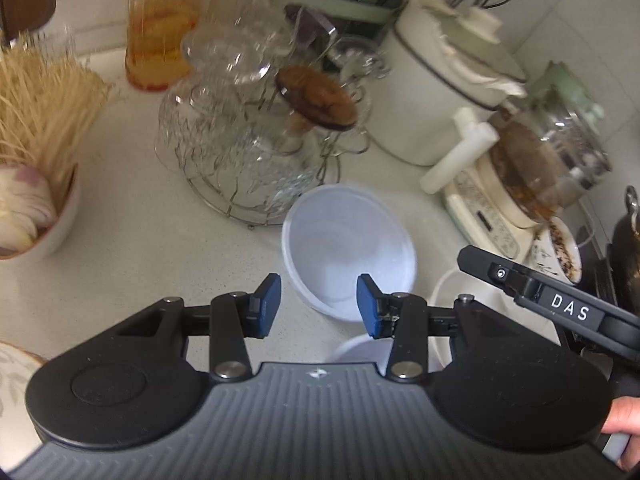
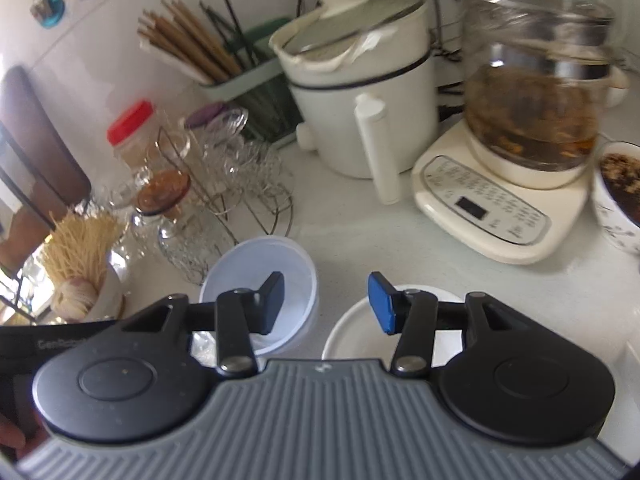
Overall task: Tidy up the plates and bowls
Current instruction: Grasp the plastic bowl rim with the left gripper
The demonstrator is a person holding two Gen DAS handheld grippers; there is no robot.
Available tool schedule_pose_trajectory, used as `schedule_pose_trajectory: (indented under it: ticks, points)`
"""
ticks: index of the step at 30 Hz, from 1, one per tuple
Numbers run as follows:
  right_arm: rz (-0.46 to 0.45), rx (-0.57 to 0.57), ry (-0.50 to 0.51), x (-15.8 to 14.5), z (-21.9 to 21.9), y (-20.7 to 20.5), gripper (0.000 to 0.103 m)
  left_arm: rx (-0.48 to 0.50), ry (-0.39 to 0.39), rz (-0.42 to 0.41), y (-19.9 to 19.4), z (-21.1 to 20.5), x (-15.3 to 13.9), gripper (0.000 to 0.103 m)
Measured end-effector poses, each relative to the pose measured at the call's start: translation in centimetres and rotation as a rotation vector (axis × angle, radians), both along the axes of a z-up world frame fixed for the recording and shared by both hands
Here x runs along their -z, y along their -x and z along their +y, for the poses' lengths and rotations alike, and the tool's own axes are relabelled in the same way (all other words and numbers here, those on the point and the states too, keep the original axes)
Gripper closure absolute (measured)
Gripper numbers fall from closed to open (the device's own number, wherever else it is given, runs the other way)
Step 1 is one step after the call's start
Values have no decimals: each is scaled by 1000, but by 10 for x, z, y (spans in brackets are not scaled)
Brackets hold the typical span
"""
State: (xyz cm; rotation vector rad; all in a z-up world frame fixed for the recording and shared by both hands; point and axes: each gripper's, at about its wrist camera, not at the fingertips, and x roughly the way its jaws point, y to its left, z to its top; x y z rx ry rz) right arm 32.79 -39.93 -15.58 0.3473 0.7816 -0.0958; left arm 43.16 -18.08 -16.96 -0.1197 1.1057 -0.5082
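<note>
A translucent white plastic bowl sits upright on the pale counter, just past my left gripper. That gripper is open with nothing between its blue pads, and its right pad overlaps the bowl's near rim in the picture. A white plate lies right of the bowl. In the right wrist view my right gripper is open and bare above the gap between the bowl and the plate. Its left finger hides part of the bowl and its right finger part of the plate.
Behind the bowl stands a wire rack of glass cups, with a red-lidded jar beyond. A white pot, a glass kettle on a cream base and a filled mug crowd the right. A bowl with noodles and garlic is left.
</note>
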Motion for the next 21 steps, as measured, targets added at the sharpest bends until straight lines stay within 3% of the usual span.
schedule_pose_trajectory:
  ticks: [4,8,13,21]
  points:
    - [41,-46,-10,15,5,-21,55,-10,-29,19,-16,-4,15,56]
    - [90,-70,17,31,11,-39,64,-29,-26,50,-31,-4,27,58]
    - [132,-73,40,46,17,-51,70,-18,-47,85,-41,-8,41,70]
    - [139,-73,-4,55,14,-55,90,5,-41,93,-48,-12,48,91]
